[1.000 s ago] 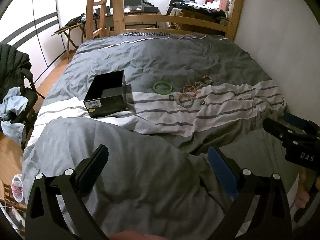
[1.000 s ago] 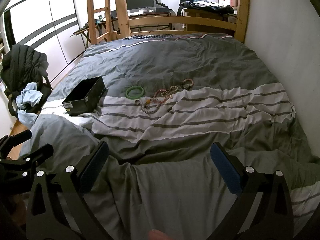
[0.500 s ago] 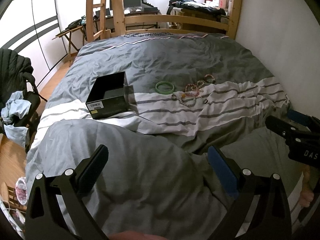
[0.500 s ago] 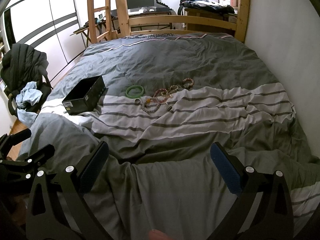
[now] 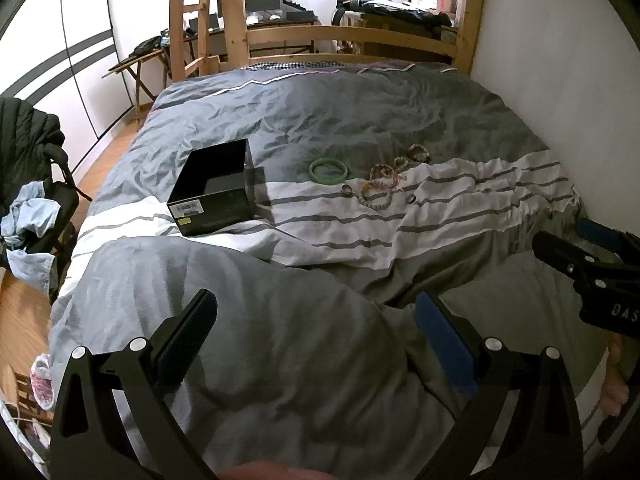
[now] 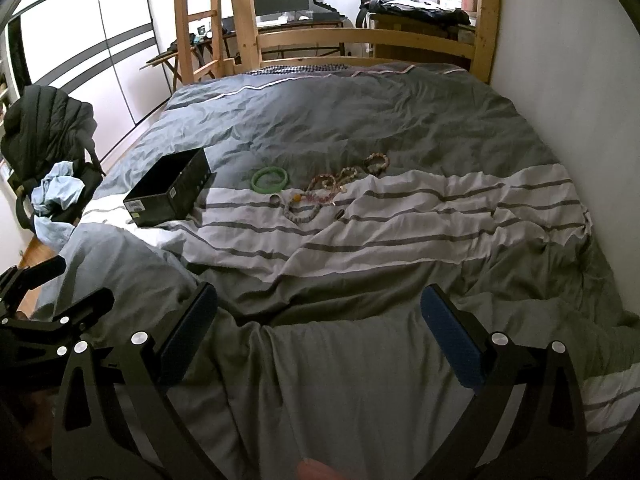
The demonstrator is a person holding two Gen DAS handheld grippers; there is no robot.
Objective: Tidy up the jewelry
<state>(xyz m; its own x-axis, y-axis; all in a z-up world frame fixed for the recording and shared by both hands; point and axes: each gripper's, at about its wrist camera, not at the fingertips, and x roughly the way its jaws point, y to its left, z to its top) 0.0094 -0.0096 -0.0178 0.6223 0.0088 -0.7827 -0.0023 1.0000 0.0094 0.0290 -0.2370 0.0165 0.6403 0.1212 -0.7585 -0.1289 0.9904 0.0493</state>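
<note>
Black right hand-held gripper (image 5: 592,256) reads "DAS".

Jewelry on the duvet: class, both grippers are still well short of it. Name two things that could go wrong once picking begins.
1. The small rings and lie in folds of the soft duvet; pressing fingers may sink them out of sight.
2. The beaded bracelets overlap in a cluster, so lifting one could drag others along, short of the open black box.
</note>
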